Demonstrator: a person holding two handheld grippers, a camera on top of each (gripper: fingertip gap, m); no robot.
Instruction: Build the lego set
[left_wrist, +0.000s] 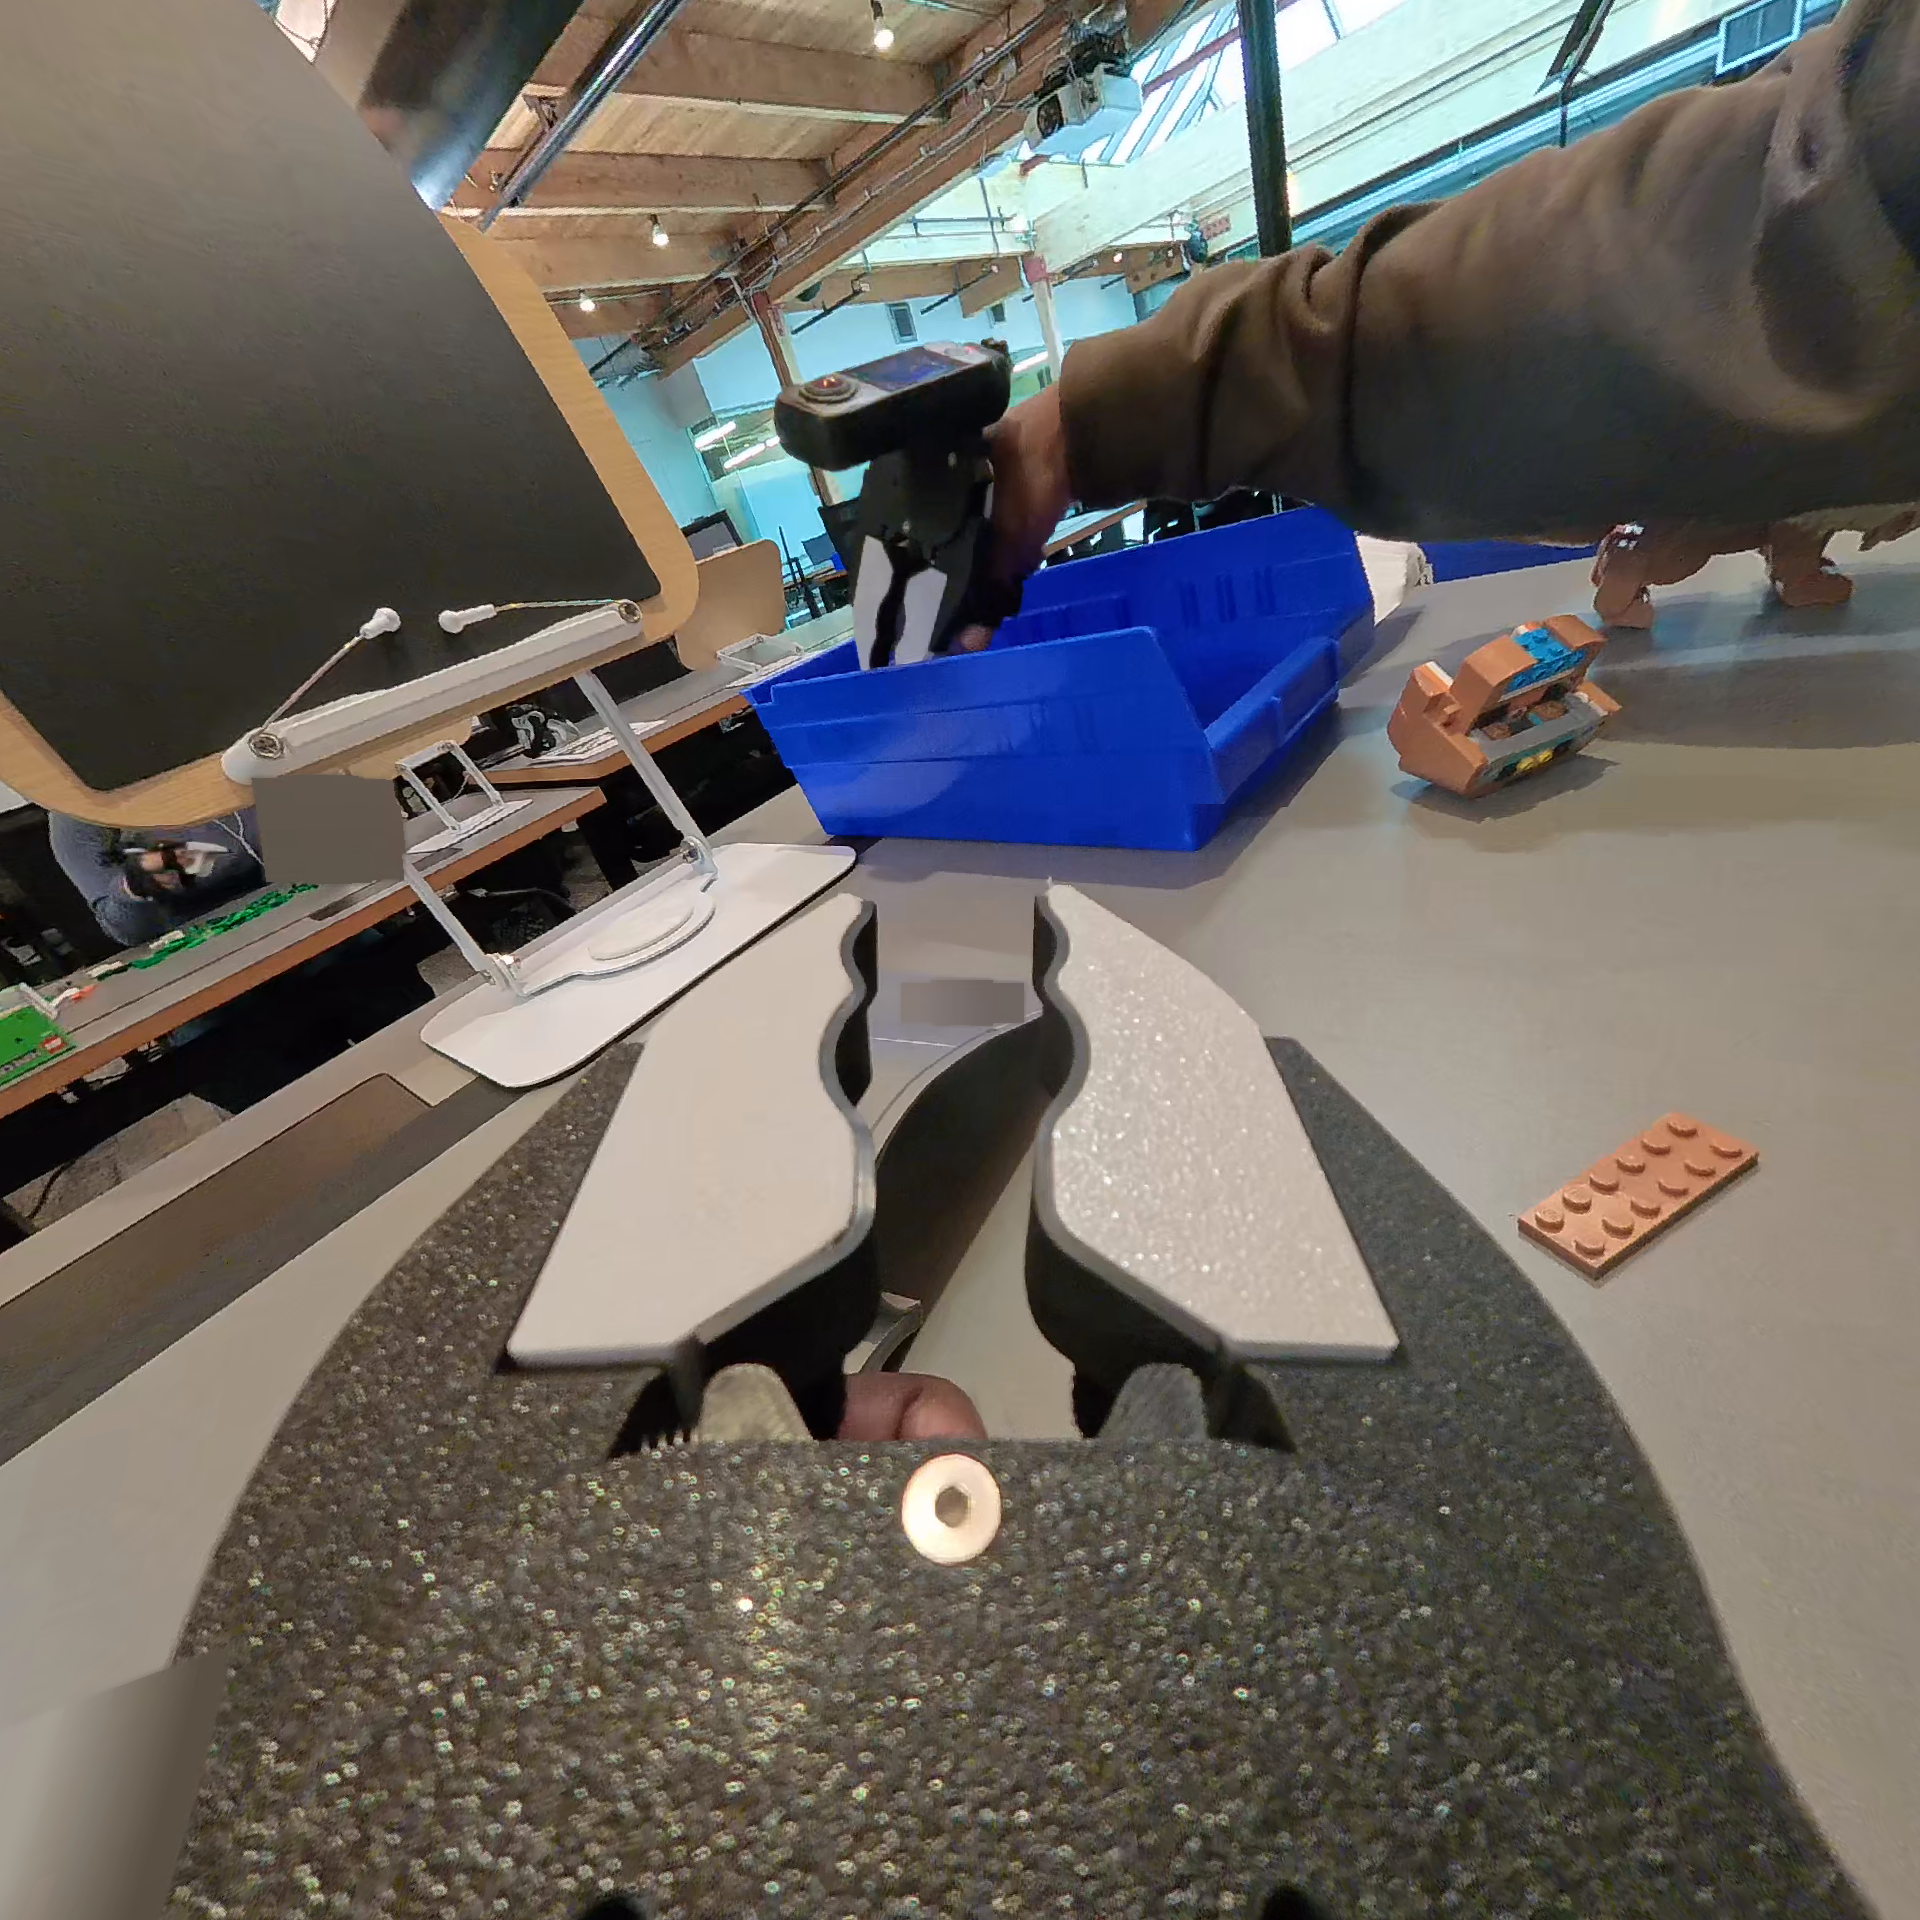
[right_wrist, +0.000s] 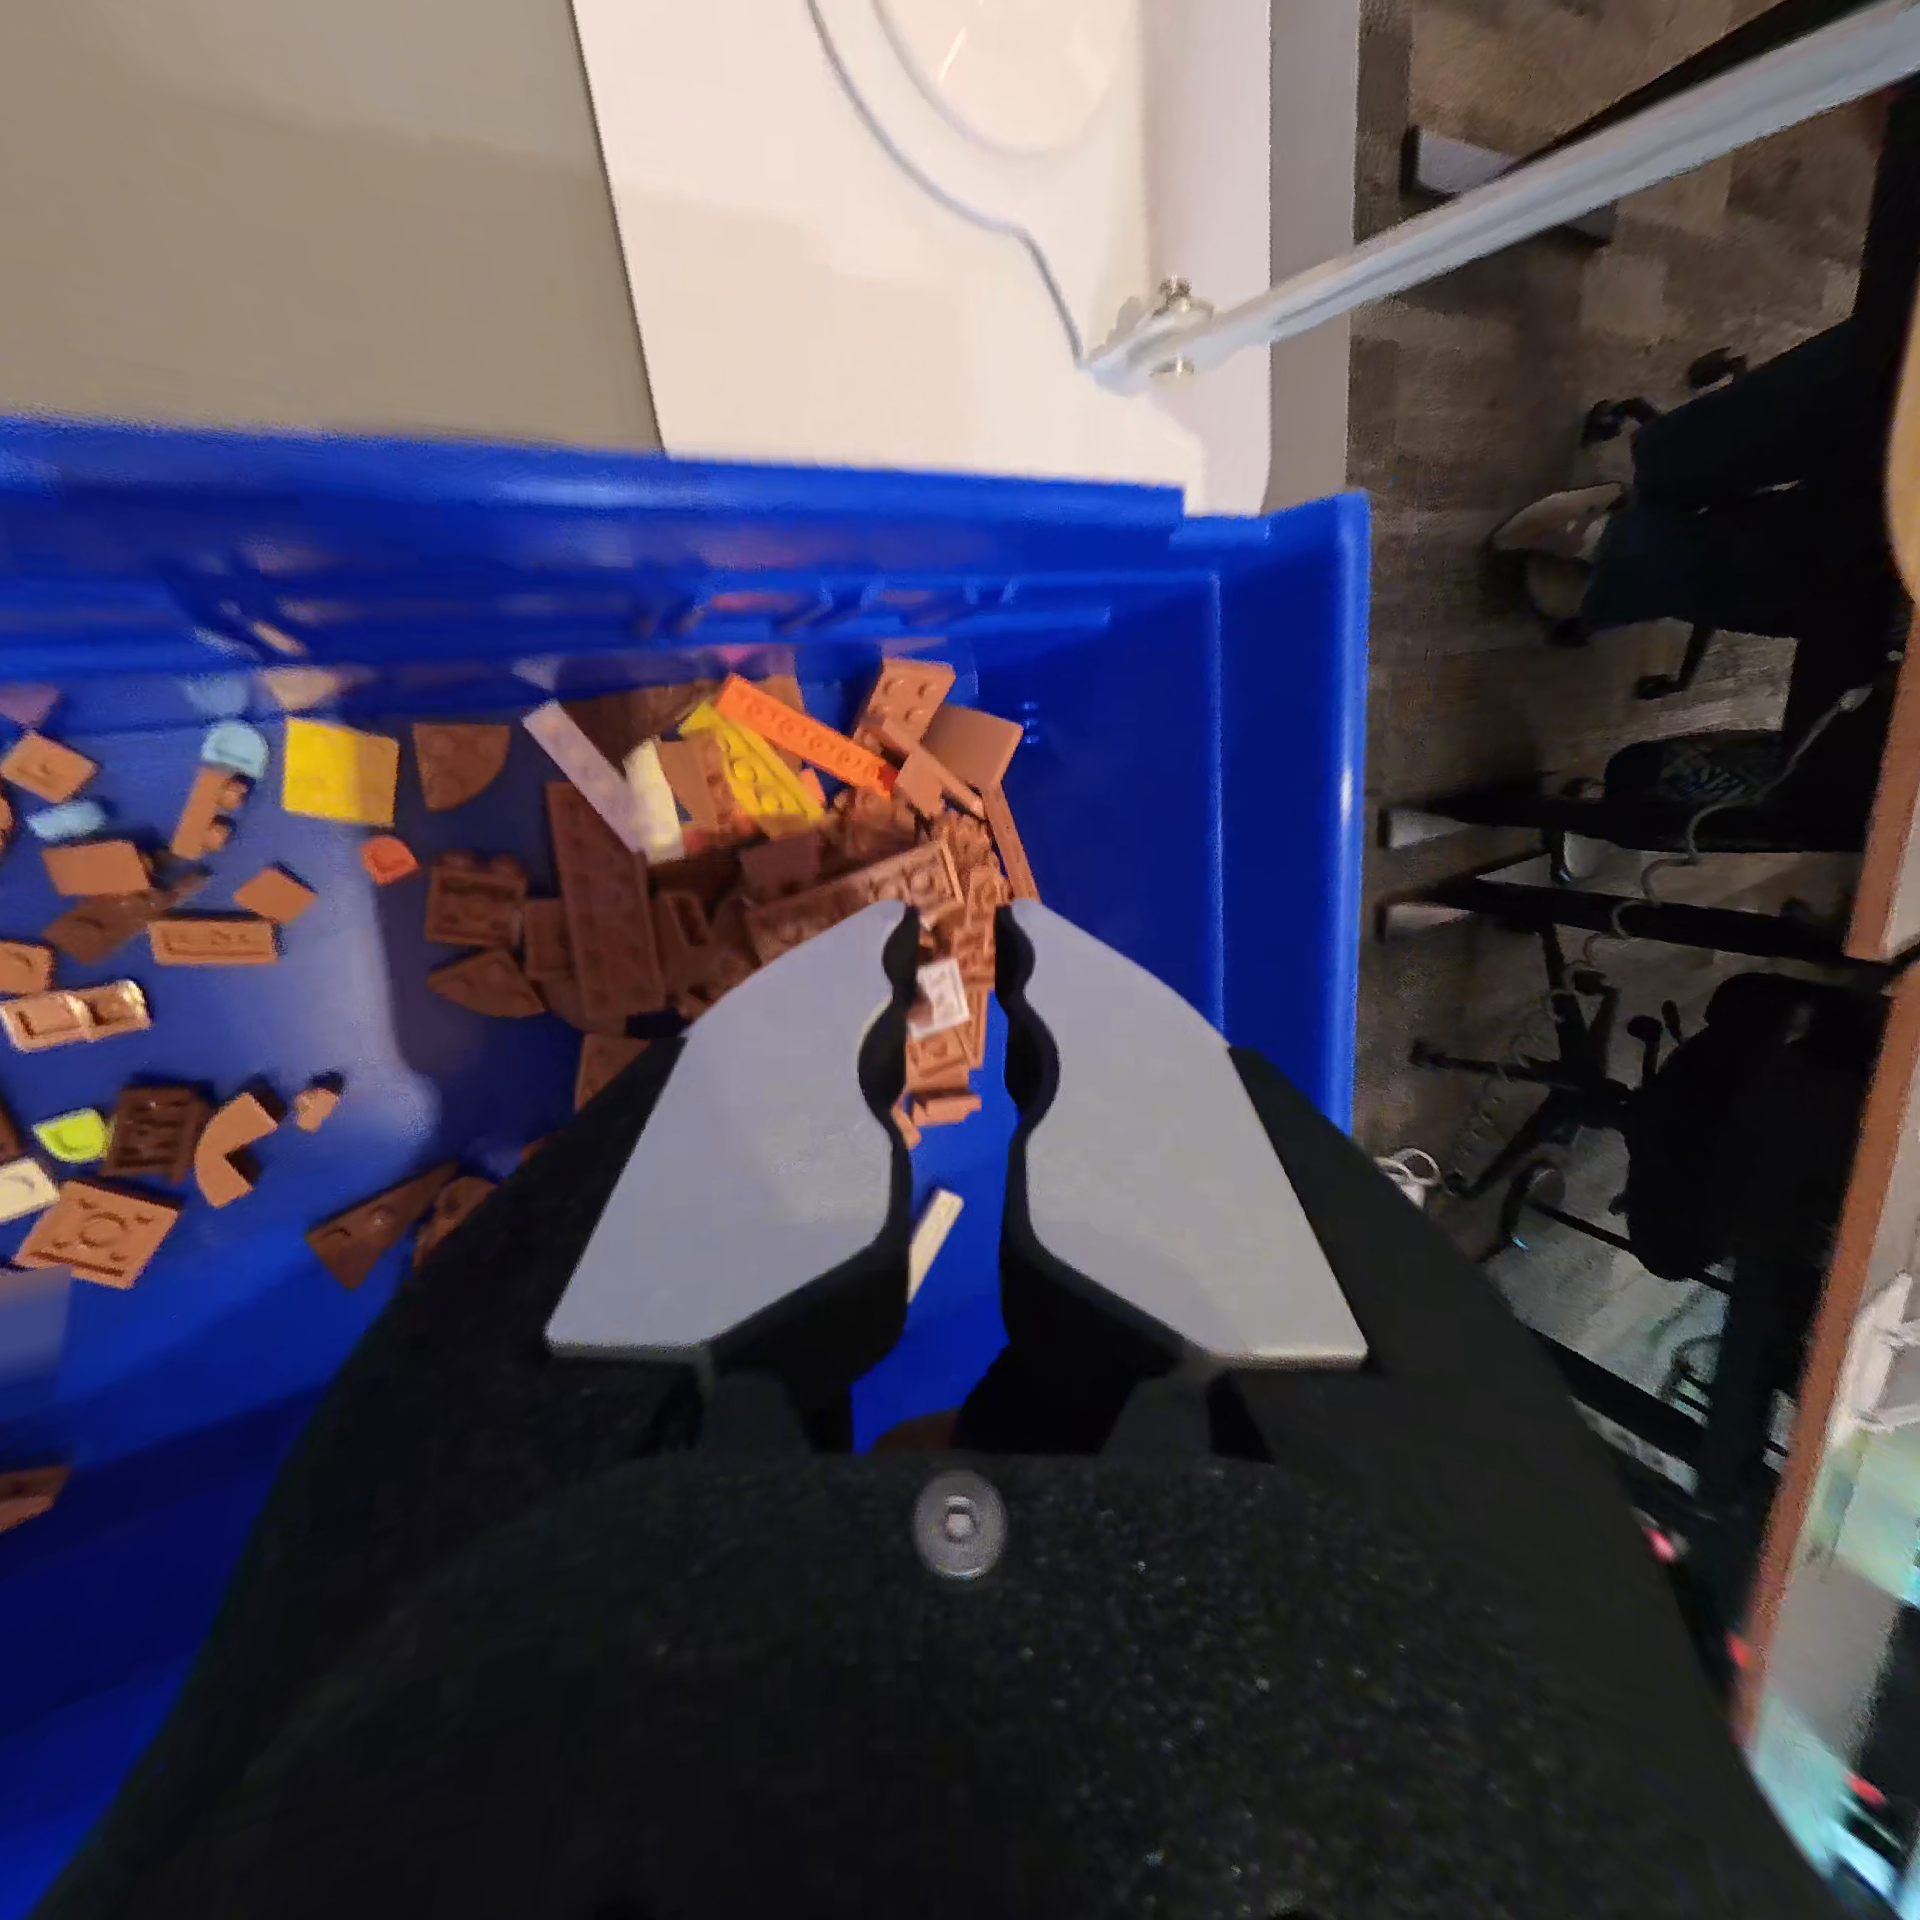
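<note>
Inside the blue bin (right_wrist: 1288, 790), above the heap of mostly brown lego pieces (right_wrist: 790, 883) piled in its corner, the right gripper (right_wrist: 956, 914) hung with its jaws a narrow gap apart, holding nothing. More pieces lay scattered across the bin's floor. Low over the grey table (left_wrist: 1558, 987), the left gripper (left_wrist: 954, 904) pointed toward the bin with its jaws parted and empty. To its right a brown plate (left_wrist: 1638, 1192) lay flat on the table, and a partly built brown model (left_wrist: 1496, 704) sat beside the bin.
</note>
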